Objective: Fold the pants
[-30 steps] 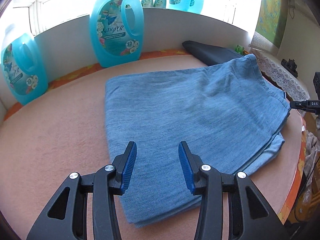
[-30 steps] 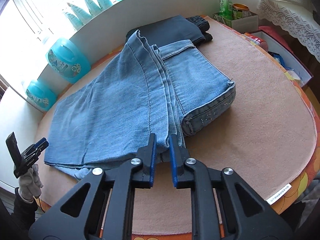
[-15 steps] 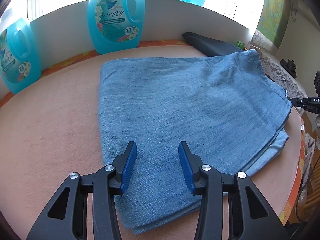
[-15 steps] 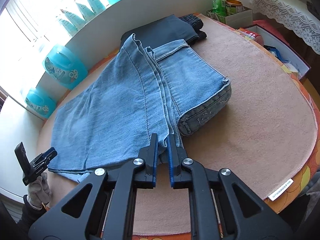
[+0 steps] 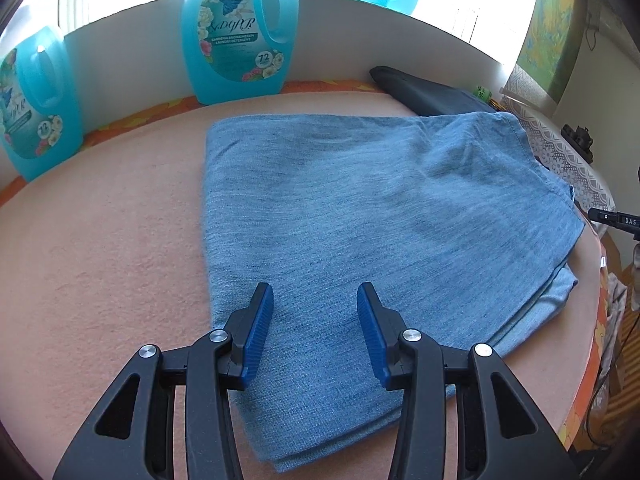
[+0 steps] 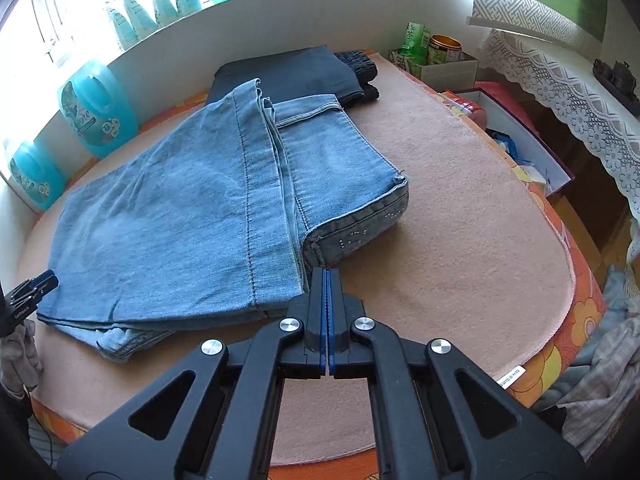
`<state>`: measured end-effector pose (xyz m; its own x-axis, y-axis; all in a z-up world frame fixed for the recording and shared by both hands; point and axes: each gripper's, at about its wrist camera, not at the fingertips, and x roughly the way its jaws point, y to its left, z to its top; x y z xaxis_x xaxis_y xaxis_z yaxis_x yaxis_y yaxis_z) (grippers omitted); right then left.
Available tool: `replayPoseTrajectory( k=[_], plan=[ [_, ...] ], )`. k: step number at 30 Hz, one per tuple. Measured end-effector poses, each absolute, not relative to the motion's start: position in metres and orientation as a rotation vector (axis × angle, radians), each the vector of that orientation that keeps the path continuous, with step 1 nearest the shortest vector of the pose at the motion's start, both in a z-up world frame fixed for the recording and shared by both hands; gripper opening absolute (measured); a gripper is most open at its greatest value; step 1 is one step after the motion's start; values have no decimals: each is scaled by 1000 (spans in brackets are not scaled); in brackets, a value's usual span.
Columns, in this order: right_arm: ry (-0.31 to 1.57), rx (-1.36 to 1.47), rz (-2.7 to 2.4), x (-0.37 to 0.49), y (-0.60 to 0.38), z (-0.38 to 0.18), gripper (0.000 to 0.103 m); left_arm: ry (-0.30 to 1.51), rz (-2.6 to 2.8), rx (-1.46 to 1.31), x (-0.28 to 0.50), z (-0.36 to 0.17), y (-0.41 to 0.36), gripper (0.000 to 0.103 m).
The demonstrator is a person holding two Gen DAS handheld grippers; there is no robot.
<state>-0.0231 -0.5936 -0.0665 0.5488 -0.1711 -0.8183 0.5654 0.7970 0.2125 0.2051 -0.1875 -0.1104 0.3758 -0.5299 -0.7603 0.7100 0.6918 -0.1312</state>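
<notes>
**Right gripper off the hem, fold laid**

Right gripper (image 6: 325,280): jaws have just been closing and now meet pad to pad, with no cloth between them. A second ago the folded hem edge sat in a narrow gap between the pads; now that edge lies just ahead and left of my tips, flat on the pile. I read this as the release after laying the legs over.

Jeans (image 6: 208,216): folded once, leg hems brought over toward the waistband. Waistband end with its studded trim pokes out ahead and right of the right gripper, uncovered by the top layer. Whole bundle rests on the pink mat (image 6: 460,220) covering the desk.

Left gripper (image 5: 315,310): jaws part open, holding nothing, poised over the near corner of the denim at the fold end. Hardly shifted over the last second.

Dark pants (image 6: 288,74) lie folded beyond the jeans, touching or slightly under them; cannot tell which.

Judgement: first fold is done. Bundle looks long, so another fold, or squaring of the offset layers at the left gripper's side, likely comes next.
</notes>
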Motion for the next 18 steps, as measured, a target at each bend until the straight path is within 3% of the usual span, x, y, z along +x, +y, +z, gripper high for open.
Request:
replayPoseTrajectory(
  k=[9,18],
  plan=[
    [828,350,-248,29,-536,-35,1,851,-738,155,203,-94,-149,42],
    [856,268,81,144,-457,-16,3,936,-717,82,203,-111,-130,42]
  ],
)
